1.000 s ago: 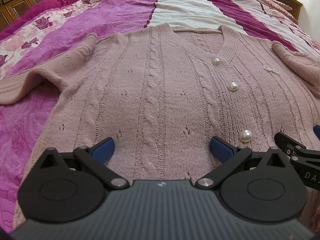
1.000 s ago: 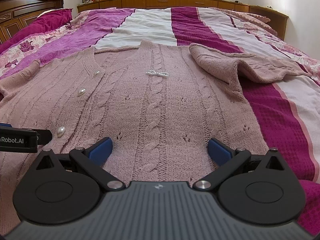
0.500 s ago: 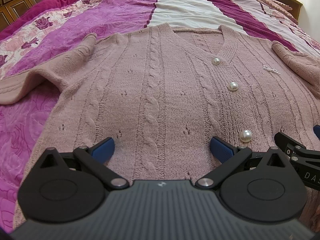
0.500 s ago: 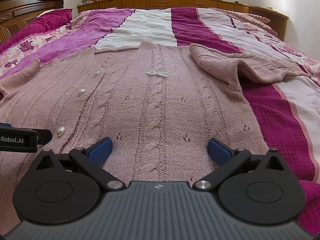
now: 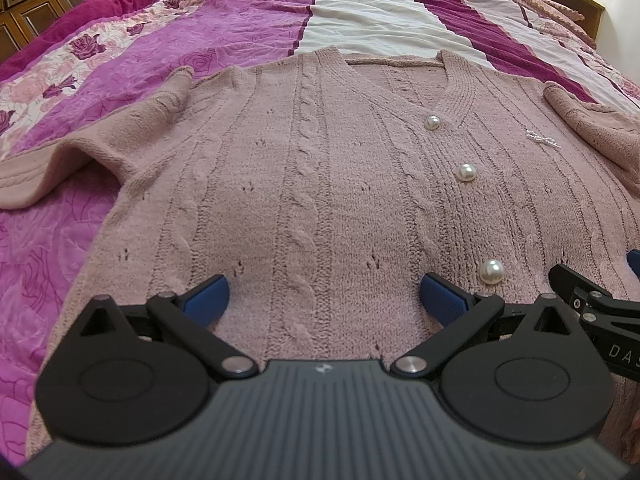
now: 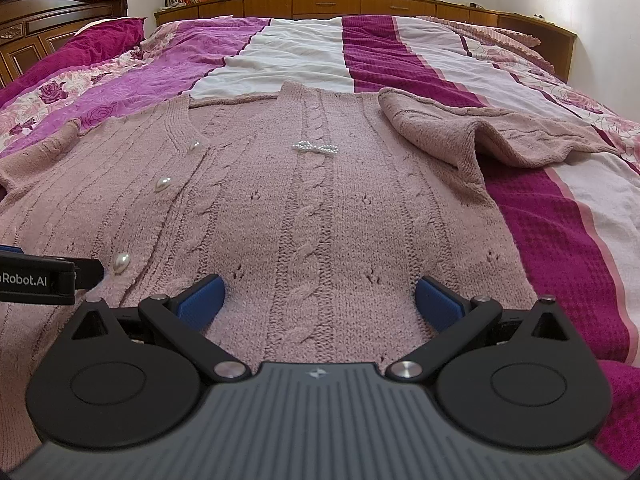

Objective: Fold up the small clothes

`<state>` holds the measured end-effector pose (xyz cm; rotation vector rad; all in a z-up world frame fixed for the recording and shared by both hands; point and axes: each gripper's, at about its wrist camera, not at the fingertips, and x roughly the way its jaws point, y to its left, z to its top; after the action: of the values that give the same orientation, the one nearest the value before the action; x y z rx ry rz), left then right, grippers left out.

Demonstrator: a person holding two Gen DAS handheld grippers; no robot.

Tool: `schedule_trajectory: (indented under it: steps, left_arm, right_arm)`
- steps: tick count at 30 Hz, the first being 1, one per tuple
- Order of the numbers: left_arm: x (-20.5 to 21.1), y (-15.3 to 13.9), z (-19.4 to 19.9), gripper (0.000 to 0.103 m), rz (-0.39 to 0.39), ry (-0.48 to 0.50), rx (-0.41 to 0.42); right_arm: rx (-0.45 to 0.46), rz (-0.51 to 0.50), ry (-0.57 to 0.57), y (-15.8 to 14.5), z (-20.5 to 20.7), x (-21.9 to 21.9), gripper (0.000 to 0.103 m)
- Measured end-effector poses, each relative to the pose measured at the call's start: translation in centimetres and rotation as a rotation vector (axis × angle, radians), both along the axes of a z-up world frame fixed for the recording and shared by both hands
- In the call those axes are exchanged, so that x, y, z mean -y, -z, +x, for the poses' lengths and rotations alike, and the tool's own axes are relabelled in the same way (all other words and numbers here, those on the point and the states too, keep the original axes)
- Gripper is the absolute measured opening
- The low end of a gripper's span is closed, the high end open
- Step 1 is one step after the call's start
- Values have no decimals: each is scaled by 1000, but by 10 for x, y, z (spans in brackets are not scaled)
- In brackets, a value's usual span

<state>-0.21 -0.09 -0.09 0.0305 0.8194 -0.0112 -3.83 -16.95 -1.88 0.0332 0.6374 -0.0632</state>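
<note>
A dusty-pink cable-knit cardigan (image 5: 320, 184) with pearl buttons (image 5: 466, 172) lies face up on the bed; it also shows in the right wrist view (image 6: 312, 216). My left gripper (image 5: 324, 298) is open, its blue pads low over the left half of the hem. My right gripper (image 6: 318, 300) is open over the right half of the hem. The left sleeve (image 5: 60, 160) spreads out to the left. The right sleeve (image 6: 480, 136) lies bunched to the right. A pearl bow (image 6: 316, 148) sits on the chest. The right gripper's edge (image 5: 592, 312) shows in the left wrist view.
The bed has a striped purple, white and maroon bedspread (image 6: 304, 56). A wooden headboard (image 6: 52, 20) stands at the left, a wooden ledge (image 6: 360, 0) with books at the far side, and a wall at the right.
</note>
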Motion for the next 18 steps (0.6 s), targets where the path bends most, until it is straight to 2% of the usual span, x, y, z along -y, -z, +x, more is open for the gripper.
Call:
schedule_trajectory:
  steps: [18]
  left_arm:
    - [0, 0, 0, 103, 1, 0, 1]
  right_arm:
    - [2, 5, 1, 1, 0, -1, 103]
